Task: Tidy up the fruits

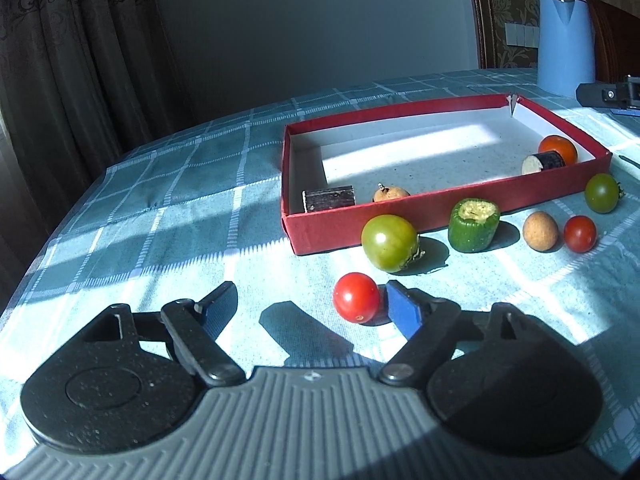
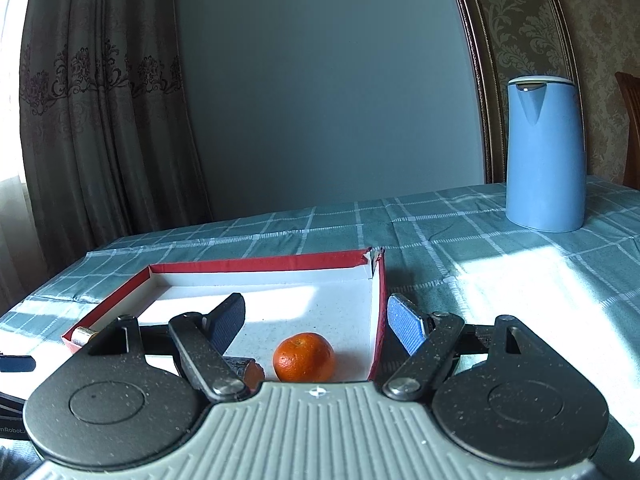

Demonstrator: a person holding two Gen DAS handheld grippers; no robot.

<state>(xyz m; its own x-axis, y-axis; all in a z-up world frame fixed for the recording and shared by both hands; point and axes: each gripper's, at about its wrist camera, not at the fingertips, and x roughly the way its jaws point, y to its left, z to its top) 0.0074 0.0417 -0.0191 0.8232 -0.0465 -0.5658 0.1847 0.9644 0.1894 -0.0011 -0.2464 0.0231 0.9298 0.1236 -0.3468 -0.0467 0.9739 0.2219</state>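
Red box [image 1: 440,204] on worktop [image 1: 160,240] holds 4 items; 6 lie outside; left hand-held gripper [image 1: 316,306] spread apart, red tomato [image 1: 356,297] touching its blue pad; right hand-held gripper [image 2: 318,322] apart, empty above the orange [image 2: 304,357].

Wall [image 2: 320,100]: plain, grey-blue, in shade. Curtain [image 2: 100,120]: left side, heavy, grey-brown, with an embroidered dark floral band; daylight shows at its far left edge. Wallpaper [image 2: 532,20]: right side, damask pattern, bordered by a dark moulded frame [image 2: 480,92]. Switches [image 1: 522,35]: a white row on the wallpaper. Chair [image 2: 630,120]: wooden back, far right. Tablecloth [image 2: 500,264]: teal check with white lines, crossed by bright patches of sunlight. Kettle [image 2: 544,156]: blue, upright on the cloth.
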